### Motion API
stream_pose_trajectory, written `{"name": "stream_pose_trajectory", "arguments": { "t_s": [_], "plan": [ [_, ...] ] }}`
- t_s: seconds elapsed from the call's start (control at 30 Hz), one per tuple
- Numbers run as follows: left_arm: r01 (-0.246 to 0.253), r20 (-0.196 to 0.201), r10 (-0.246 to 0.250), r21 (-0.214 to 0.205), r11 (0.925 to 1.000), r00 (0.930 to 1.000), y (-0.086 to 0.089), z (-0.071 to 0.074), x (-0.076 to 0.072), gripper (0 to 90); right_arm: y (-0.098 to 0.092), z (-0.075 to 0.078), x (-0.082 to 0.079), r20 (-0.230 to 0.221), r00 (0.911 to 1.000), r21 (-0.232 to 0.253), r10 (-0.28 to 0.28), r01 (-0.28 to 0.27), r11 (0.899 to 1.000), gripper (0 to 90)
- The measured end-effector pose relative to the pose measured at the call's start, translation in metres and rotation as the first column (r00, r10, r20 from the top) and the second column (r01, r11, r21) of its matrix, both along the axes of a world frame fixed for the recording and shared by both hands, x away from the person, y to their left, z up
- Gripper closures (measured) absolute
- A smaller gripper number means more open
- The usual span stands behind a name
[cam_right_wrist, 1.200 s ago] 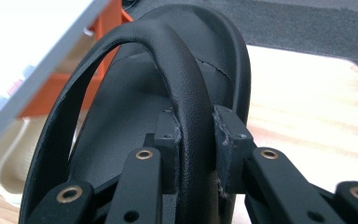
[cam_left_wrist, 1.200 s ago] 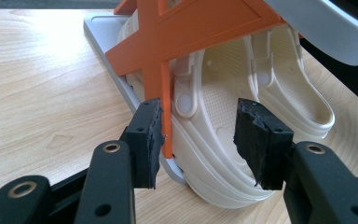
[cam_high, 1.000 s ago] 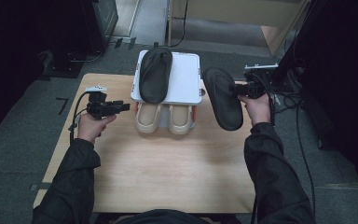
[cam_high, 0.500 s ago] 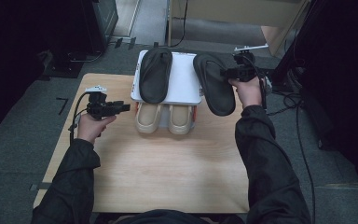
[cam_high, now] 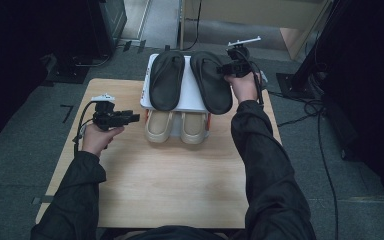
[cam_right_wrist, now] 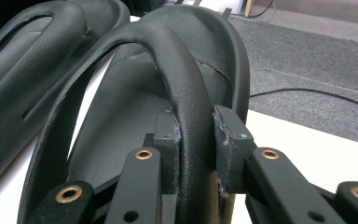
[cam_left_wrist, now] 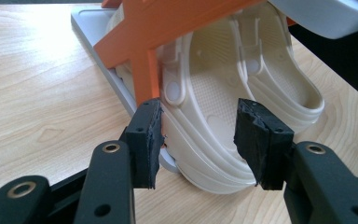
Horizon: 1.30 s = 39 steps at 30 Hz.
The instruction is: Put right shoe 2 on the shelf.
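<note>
Black leather slide sandal [cam_high: 211, 81]: strap pinched by right gripper [cam_right_wrist: 196, 140], on white two-tier shoe rack [cam_high: 190, 90], beside matching sandal [cam_high: 166, 79]. Left gripper [cam_high: 135, 118]: jaws spread, empty. No legible markings.

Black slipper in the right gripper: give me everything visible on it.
The black slipper is an open slide with a matte, leather-like sole and one broad arched strap. The right gripper is shut on that strap, fingers pressing either side. It sits over the white shelf top, beside its twin; whether it rests there or hangs is unclear.
</note>
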State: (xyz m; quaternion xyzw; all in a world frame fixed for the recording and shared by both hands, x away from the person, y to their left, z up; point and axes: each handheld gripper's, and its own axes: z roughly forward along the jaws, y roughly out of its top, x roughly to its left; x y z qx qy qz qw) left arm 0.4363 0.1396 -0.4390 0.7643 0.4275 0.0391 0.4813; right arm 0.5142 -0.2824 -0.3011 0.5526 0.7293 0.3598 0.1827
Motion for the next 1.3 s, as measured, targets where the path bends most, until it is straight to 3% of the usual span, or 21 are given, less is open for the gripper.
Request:
{"name": "stream_pose_trajectory", "arguments": {
  "t_s": [0.2,0.37,0.43,0.7,0.83,0.93,1.03,1.13,1.2,1.3],
  "plan": [
    [0.000,0.009,0.000,-0.006,1.0000,1.0000,0.004,0.001,-0.005,51.5,0.016,-0.006,0.012,-0.012,0.9999,-0.018,0.000,-0.001,1.000,72.5],
    [-0.009,0.010,0.009,-0.011,0.9999,0.9999,0.008,0.001,-0.006,51.5,0.018,-0.013,0.014,-0.028,0.9996,0.002,0.006,-0.006,1.000,71.5],
    [-0.011,0.010,0.011,-0.010,0.9999,0.9999,0.009,0.001,-0.006,51.5,0.016,-0.015,0.013,-0.013,0.9997,0.012,0.022,-0.022,1.000,68.8],
    [-0.017,0.005,0.017,-0.006,0.9998,0.9998,0.008,0.000,-0.006,51.5,0.007,-0.002,-0.004,0.032,0.9955,0.036,0.089,-0.090,0.995,60.9],
    [-0.020,0.003,0.020,-0.002,0.9998,0.9998,0.008,0.000,-0.005,51.5,0.002,0.005,-0.019,0.083,0.9891,0.052,0.121,-0.126,0.991,63.5],
    [-0.019,0.010,0.019,-0.001,0.9998,0.9998,0.008,0.000,-0.004,51.5,-0.001,0.006,-0.029,0.124,0.9808,0.013,0.151,-0.154,0.988,69.3],
    [-0.021,0.013,0.021,0.000,0.9998,0.9997,0.007,0.000,-0.003,51.5,-0.005,0.004,-0.037,0.128,0.9765,-0.016,0.173,-0.173,0.985,74.5],
    [-0.022,0.010,0.022,-0.002,0.9998,0.9997,0.007,-0.001,-0.001,51.6,-0.012,0.004,-0.045,0.143,0.9731,0.012,0.181,-0.185,0.983,78.3],
    [-0.022,0.006,0.022,-0.013,0.9997,0.9997,0.007,-0.001,0.000,51.7,-0.017,0.004,-0.050,0.163,0.9704,0.001,0.179,-0.181,0.983,78.9],
    [-0.022,0.004,0.022,-0.014,0.9997,0.9998,0.007,-0.002,0.002,51.7,-0.025,0.001,-0.054,0.158,0.9733,-0.002,0.167,-0.169,0.986,78.9]
  ]
}}
